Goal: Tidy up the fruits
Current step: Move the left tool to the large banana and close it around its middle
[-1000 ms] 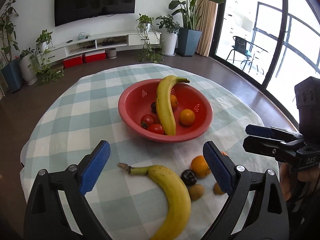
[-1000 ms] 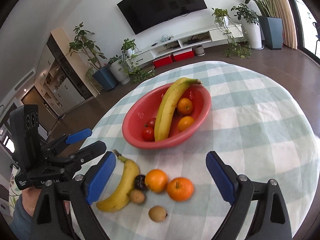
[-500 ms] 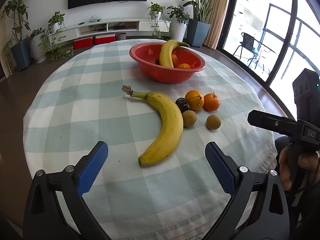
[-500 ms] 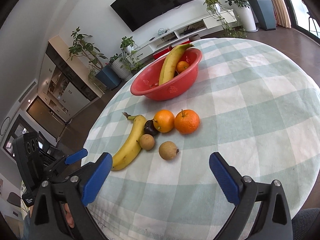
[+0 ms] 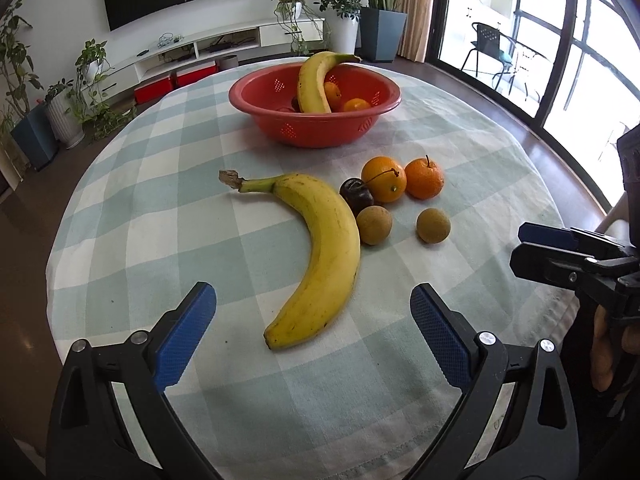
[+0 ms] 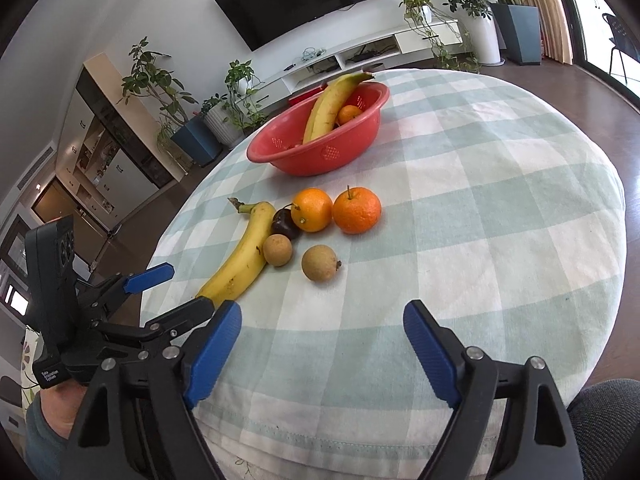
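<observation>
Left wrist view: my left gripper [image 5: 312, 328] is spread wide and empty, with the loose banana [image 5: 320, 252] on the worktop [image 5: 140, 208] dead ahead, its long axis running roughly away from me, so the left's nearer.

Right wrist view: right gripper [image 6: 322, 344] also spread, holding nothing; banana's off to its left, red bowl [image 6: 320, 140] beyond.

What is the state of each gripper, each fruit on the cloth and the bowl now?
Left gripper: open, empty.
Right gripper: open, empty.
Banana: lying on the cloth.
Two oranges: on the cloth, touching.
Bowl: upright, holding fruit.
</observation>
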A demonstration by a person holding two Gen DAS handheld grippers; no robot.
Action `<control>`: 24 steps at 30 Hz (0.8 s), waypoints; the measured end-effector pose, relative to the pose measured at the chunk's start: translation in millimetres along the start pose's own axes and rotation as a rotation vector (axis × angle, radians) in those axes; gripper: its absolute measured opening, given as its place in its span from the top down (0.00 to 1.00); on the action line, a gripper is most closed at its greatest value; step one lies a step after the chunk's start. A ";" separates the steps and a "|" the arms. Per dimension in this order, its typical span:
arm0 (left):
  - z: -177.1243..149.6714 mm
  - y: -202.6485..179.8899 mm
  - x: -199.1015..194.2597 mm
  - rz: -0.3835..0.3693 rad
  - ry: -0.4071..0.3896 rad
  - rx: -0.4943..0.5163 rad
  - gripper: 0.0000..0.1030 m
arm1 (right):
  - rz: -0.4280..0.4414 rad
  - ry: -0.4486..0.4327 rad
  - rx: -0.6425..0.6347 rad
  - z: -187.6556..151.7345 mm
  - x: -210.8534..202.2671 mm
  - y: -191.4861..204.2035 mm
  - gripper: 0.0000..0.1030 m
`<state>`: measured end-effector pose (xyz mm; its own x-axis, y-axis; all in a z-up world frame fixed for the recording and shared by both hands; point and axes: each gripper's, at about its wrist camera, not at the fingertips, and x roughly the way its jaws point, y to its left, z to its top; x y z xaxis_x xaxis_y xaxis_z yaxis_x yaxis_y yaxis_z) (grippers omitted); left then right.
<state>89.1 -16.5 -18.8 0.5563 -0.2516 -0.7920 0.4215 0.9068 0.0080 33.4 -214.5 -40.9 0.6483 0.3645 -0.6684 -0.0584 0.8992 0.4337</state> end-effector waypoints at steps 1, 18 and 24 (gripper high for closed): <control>4.0 -1.1 1.9 0.009 0.003 0.016 0.04 | 0.000 0.003 0.000 -0.2 0.4 0.1 0.17; 52.5 -14.9 66.3 0.032 0.236 0.208 0.44 | 0.018 0.006 0.009 -1.2 -0.7 -1.5 0.17; 51.2 -11.6 80.7 0.002 0.275 0.191 0.50 | 0.027 0.007 0.010 2.2 -0.7 -2.0 0.17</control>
<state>165.8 -64.6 -51.6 0.3546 -0.1254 -0.9266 0.5615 0.8209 0.1038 34.7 -217.1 -40.0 0.6412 0.3901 -0.6609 -0.0680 0.8867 0.4574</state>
